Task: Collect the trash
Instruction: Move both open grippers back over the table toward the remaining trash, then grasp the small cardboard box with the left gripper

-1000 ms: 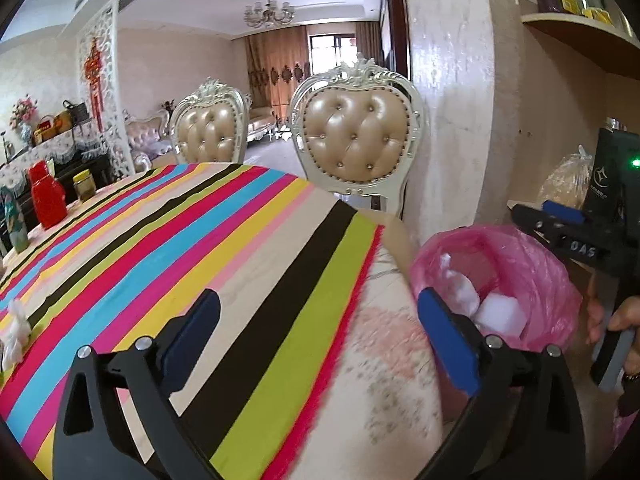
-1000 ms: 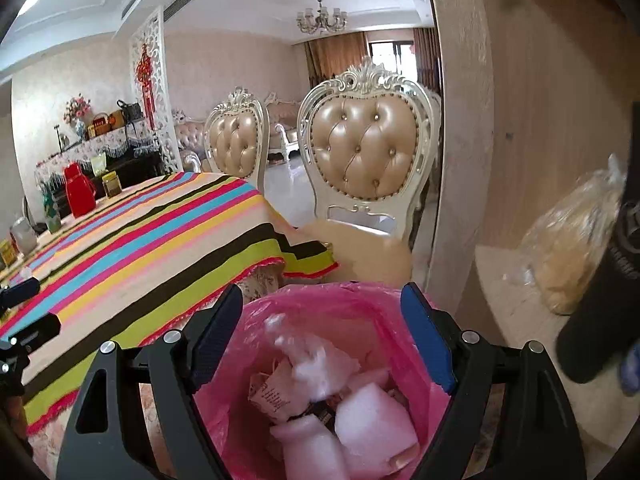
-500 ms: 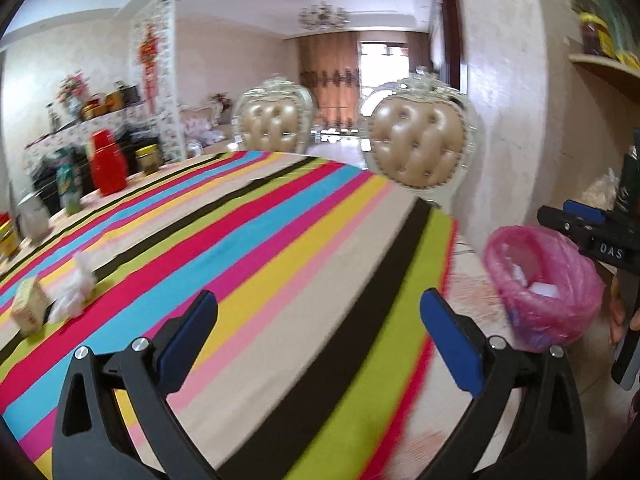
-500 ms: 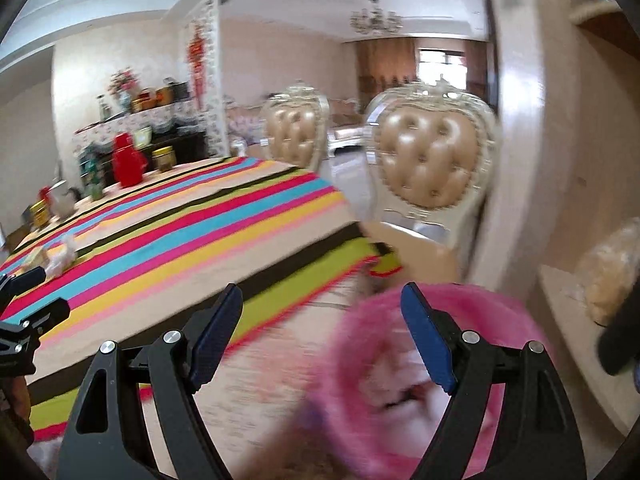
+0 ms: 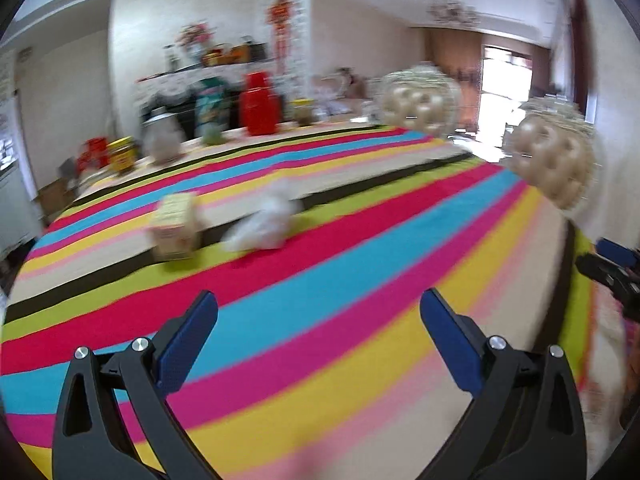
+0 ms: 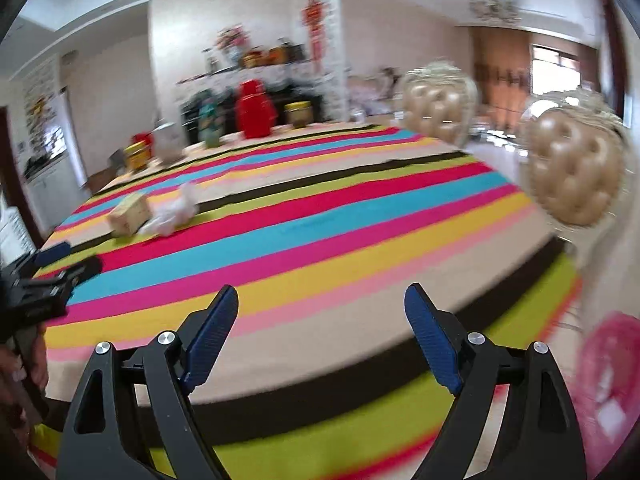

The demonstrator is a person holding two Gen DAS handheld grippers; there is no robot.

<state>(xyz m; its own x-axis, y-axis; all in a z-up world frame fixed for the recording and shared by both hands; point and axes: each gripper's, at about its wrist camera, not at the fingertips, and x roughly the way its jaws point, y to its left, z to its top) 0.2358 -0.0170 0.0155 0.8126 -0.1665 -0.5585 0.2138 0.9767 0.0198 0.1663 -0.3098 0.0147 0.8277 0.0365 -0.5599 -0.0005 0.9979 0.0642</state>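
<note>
In the left wrist view, the left gripper point(image 5: 318, 310) is held with fingers wide apart and empty. The crumpled white wrapper point(image 5: 264, 220) is seen at 11 o'clock on the striped tablecloth point(image 5: 360, 280), the small carton point(image 5: 176, 226) just beside it.

In the right wrist view, the right gripper point(image 6: 320, 304) is also spread and empty. The wrapper point(image 6: 172, 212) lies at 10 o'clock, farther off, so the left gripper is judged nearer. The pink trash bag point(image 6: 612, 368) is at 4 o'clock.

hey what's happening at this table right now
A person is clearing trash with two handheld grippers. Both the left gripper and the right gripper are open and empty, above the striped tablecloth. A crumpled white wrapper and a small carton lie ahead on it. The pink trash bag sits off the table's right edge.
</note>
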